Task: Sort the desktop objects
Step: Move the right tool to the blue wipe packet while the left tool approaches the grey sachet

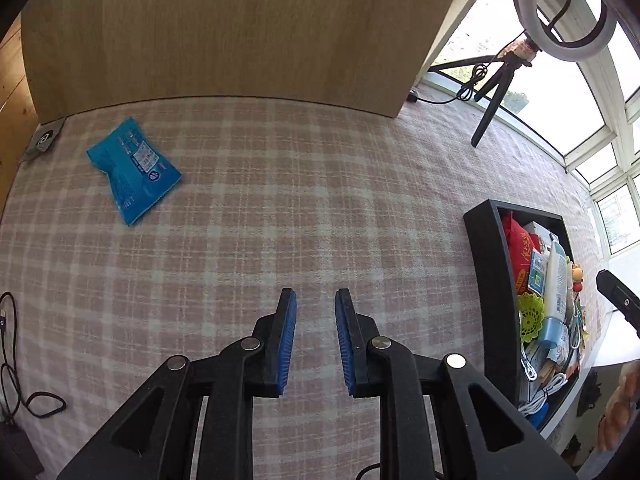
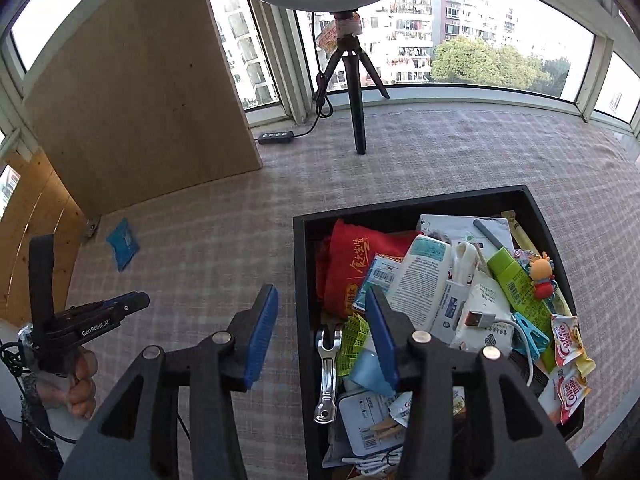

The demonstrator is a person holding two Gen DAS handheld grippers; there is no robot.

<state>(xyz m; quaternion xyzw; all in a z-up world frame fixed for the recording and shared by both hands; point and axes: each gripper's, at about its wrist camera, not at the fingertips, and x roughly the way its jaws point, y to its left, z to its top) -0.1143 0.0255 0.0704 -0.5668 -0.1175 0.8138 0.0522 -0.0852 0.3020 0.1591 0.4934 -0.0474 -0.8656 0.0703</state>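
A blue packet point(image 1: 132, 168) lies flat on the pink checked tablecloth, far left, close to the wooden board; it is small in the right wrist view point(image 2: 123, 243). My left gripper point(image 1: 315, 293) hangs over bare cloth, well short of the packet, open with nothing between its blue pads. A black box point(image 2: 306, 280) holds several items: a red bag point(image 2: 352, 264), a white bottle point(image 2: 420, 276), a green tube point(image 2: 514, 276), sachets and cables. My right gripper point(image 2: 320, 290) is open and empty above the box's left wall, one finger on each side. The box point(image 1: 490, 280) sits far right in the left wrist view.
An upright wooden board point(image 1: 224, 32) backs the table. A ring light on a small tripod point(image 2: 356, 92) with its cable switch point(image 2: 276, 137) stands by the windows. Black cables point(image 1: 24, 380) lie at the left edge. A hand point(image 2: 82, 384) holds the left gripper's handle.
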